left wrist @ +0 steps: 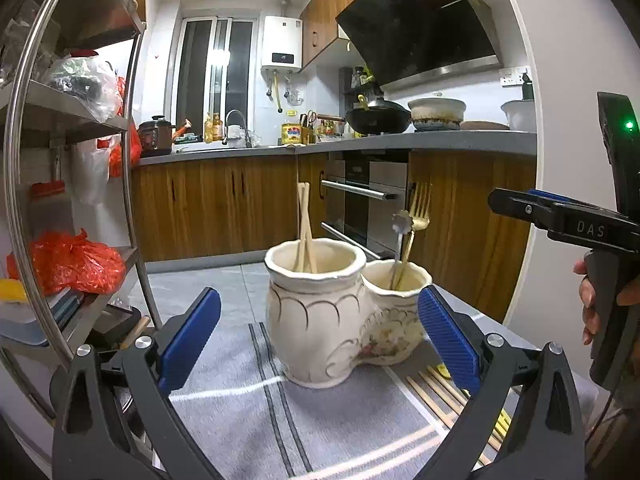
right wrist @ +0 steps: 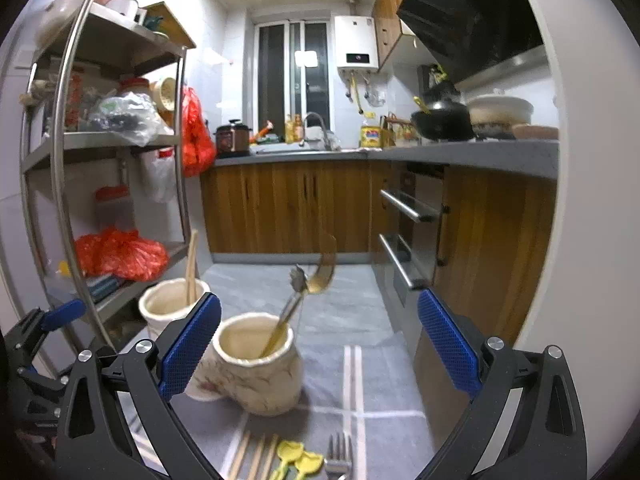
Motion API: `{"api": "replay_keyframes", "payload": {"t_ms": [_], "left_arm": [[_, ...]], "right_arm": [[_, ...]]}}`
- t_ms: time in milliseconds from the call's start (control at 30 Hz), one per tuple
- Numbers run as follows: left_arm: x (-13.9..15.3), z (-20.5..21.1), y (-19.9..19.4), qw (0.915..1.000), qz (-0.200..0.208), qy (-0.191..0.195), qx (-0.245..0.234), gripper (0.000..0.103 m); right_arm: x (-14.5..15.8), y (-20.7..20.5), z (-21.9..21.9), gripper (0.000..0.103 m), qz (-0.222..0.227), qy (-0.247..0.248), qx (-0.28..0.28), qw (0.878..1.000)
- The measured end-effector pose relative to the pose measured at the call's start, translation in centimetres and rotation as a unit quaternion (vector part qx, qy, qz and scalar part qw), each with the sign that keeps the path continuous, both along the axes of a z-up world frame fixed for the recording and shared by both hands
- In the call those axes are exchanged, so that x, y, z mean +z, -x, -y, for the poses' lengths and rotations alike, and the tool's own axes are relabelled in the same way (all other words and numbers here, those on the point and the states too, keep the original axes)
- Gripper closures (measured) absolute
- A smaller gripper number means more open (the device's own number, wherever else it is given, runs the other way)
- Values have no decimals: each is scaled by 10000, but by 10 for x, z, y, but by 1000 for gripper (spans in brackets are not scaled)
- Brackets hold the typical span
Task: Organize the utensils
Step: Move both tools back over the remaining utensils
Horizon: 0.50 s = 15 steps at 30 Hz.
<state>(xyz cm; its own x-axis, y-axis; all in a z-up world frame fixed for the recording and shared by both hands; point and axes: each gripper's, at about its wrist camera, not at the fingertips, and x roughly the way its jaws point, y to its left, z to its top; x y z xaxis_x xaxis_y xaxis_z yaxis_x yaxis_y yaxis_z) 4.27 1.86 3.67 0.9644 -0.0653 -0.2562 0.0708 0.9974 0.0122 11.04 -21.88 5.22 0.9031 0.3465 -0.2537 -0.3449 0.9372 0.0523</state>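
both the left gripper (left wrist: 318, 338) and right gripper (right wrist: 319, 344) have jaws wide apart, holding nothing. loose wooden chopsticks (right wrist: 256, 456) and a silver fork (right wrist: 339, 454) lie on the grey cloth (right wrist: 372, 368) near the double ceramic holder (right wrist: 256, 368). they look thin, light, stiff and slippery; pinch each across its middle.

Rack (left wrist: 24, 128): steel shelves at left, holding red bags (left wrist: 76, 264) and clear bags.
Counter (left wrist: 360, 145): grey top over wooden cabinets.
On counter: black wok (left wrist: 378, 118), white pot (left wrist: 437, 112), oil bottle (left wrist: 291, 133), cooker (left wrist: 154, 136).
Hood (left wrist: 420, 24): black, above the wok.
Heater (left wrist: 281, 46): white, beside the window (left wrist: 216, 72).
Oven (left wrist: 360, 200): under the counter.
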Motion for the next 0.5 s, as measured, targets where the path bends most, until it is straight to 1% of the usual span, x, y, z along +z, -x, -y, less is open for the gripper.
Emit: {"api": "replay_keyframes", "payload": {"t_ms": [100, 233, 333, 433, 500], "left_arm": [[-3, 3, 2, 9999, -90, 17, -46, 6], [-12, 10, 5, 9993, -322, 48, -161, 6], [-19, 14, 7, 9987, -448, 9, -224, 6], [-25, 19, 9, 9978, -576, 5, -338, 6], [-29, 22, 9, 9970, -663, 18, -400, 6]], "right_arm": [[-7, 1, 8, 5, -116, 44, -54, 9999], [-17, 1, 17, 5, -262, 129, -147, 9995], [-24, 0, 27, 5, -394, 83, -244, 9989], [-32, -3, 36, 5, -584, 37, -293, 9979], [-40, -8, 39, 5, -833, 93, -329, 9959]]}}
